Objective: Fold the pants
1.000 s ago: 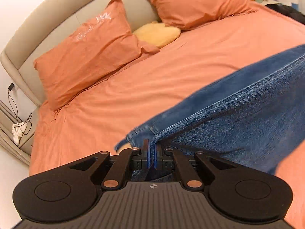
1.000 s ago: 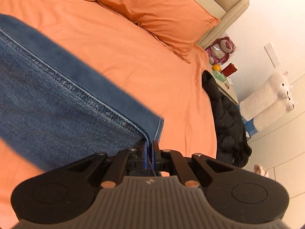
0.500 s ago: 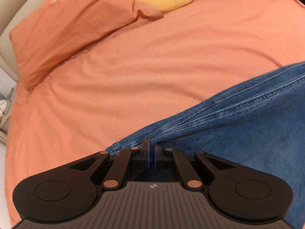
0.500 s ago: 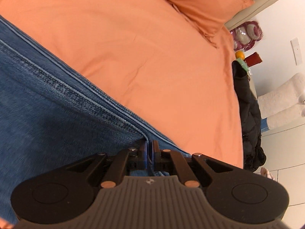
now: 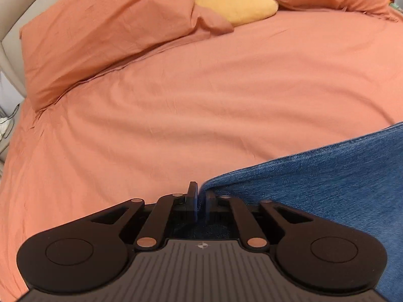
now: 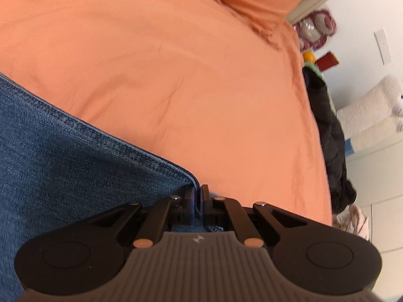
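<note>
The blue denim pants point(image 5: 327, 176) lie stretched between my two grippers over the orange bed sheet point(image 5: 176, 115). My left gripper point(image 5: 200, 198) is shut on the pants' left corner, with the denim running off to the right. In the right wrist view the pants point(image 6: 75, 161) fill the lower left, and my right gripper point(image 6: 198, 196) is shut on their right corner by a stitched seam. The rest of the pants below both grippers is hidden.
Two orange pillows point(image 5: 100, 25) and a yellow cushion point(image 5: 236, 2) lie at the beige headboard point(image 5: 10, 40). A black garment point(image 6: 327, 136) hangs off the bed's right edge. A white plush toy point(image 6: 372, 110) and bedside clutter point(image 6: 314, 30) stand beyond it.
Both grippers have moved with the pants toward the bed's foot and lower; less denim shows ahead of them and more bare sheet. Both stay shut on the denim.
</note>
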